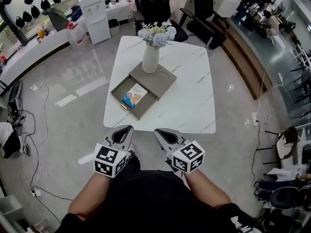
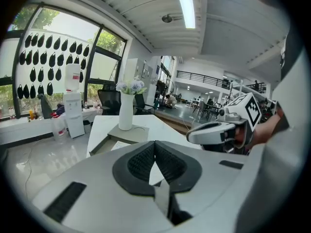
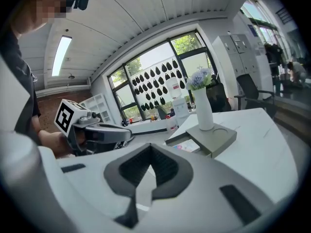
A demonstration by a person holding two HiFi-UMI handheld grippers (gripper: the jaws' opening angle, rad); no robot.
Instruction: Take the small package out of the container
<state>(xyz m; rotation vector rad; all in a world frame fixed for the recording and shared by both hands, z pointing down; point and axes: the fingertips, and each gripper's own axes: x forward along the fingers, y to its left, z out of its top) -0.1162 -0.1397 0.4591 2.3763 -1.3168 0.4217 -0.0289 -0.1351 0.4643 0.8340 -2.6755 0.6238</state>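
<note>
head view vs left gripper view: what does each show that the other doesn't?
Head view only: the person's forearms and the printed blue-and-yellow face of the small package in the open grey container.
Left gripper view only: the long ceiling light strip and the left gripper up close, shut and empty.
Both: the white marble table, the white vase of pale flowers, the right gripper.

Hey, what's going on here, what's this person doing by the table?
A person stands short of the white table, holding the left gripper and right gripper close to the body, jaws together and empty. The small package lies in the open grey container, with a vase of flowers standing on its far part. The package is untouched.
</note>
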